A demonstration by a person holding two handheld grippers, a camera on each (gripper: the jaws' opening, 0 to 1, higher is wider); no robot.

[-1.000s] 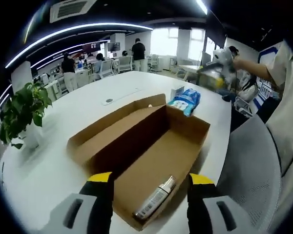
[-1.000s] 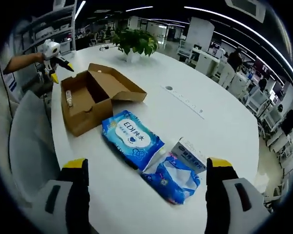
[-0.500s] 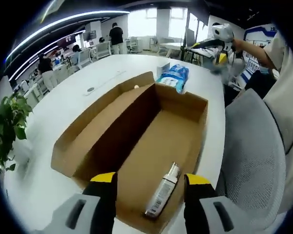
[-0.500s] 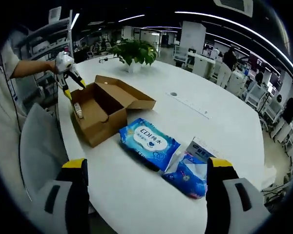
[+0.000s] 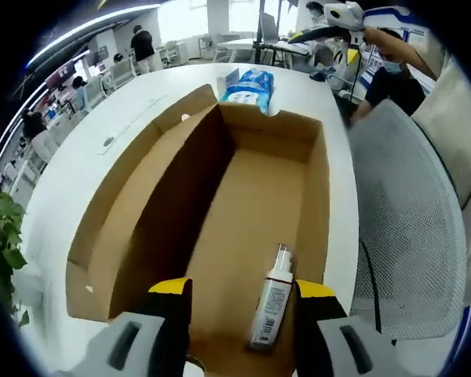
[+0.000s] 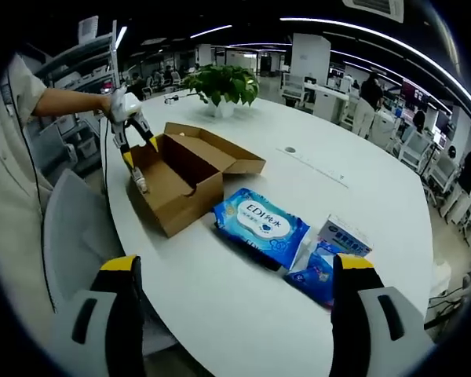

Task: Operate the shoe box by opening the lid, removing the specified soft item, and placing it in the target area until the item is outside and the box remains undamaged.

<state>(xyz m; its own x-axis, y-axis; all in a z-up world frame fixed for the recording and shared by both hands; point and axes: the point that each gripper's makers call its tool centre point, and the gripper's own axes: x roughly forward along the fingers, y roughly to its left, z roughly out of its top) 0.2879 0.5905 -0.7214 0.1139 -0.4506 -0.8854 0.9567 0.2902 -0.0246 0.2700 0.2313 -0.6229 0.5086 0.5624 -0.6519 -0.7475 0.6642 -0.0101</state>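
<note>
Inside open shoe box (image 5: 251,196), near end, small bottle (image 5: 272,306) lies between my left gripper (image 5: 239,314) jaws, spread, not touching. Right gripper (image 6: 235,314) spread, empty, above white table (image 6: 361,196). Risk: jaw tip gouges cardboard wall, bottle rolls.

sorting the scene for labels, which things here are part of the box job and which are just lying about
Job:
shoe box, lid open
bottle inside it
left gripper
blue wipes pack

Lying about:
tissue packs
potted plant
mesh chair
</note>
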